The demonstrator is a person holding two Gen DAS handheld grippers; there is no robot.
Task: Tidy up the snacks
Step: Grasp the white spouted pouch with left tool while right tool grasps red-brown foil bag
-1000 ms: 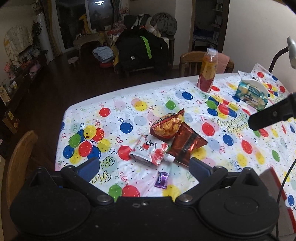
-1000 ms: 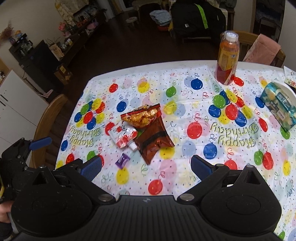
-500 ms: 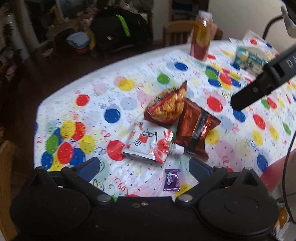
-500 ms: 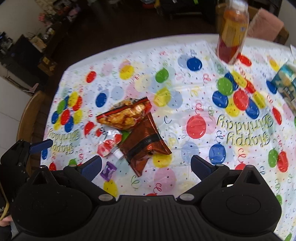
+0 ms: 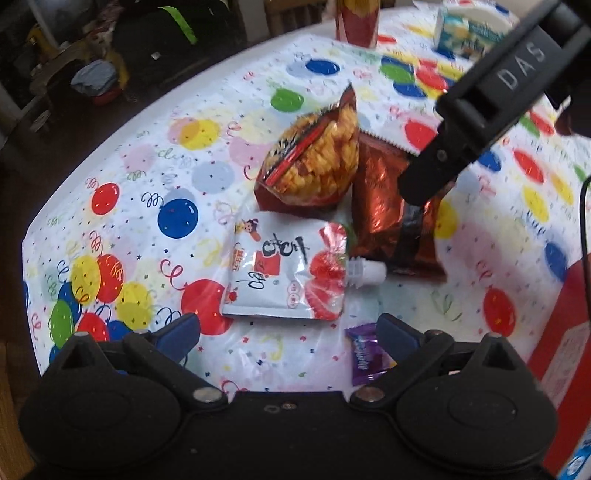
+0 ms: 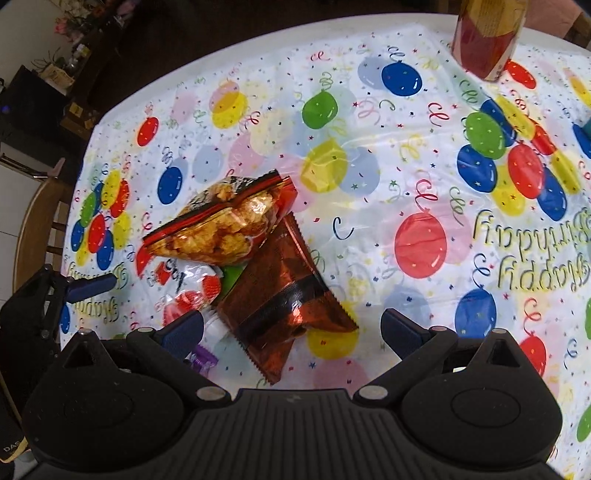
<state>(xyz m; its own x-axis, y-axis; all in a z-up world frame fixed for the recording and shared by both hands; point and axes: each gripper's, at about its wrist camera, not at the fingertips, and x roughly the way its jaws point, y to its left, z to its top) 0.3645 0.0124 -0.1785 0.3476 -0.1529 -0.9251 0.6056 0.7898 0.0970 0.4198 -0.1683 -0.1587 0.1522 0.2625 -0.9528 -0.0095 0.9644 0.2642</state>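
Left gripper [image 5: 286,330] spread wide, empty, low over a white pouch [image 5: 284,271] on the bench [image 5: 147,177]. Right gripper [image 6: 291,328] likewise spread and empty, over a red foil bag [image 6: 284,291]. Popcorn bag [image 5: 314,162] leaning on both. Purple candy [image 5: 364,354] just beside the left gripper's right finger, perhaps touching. Bottle [image 6: 487,40] and tissue pack [image 5: 469,31] well apart.

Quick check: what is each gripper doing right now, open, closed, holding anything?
Left gripper: open, empty, above the white pouch.
Right gripper: open, empty, above the red packet.
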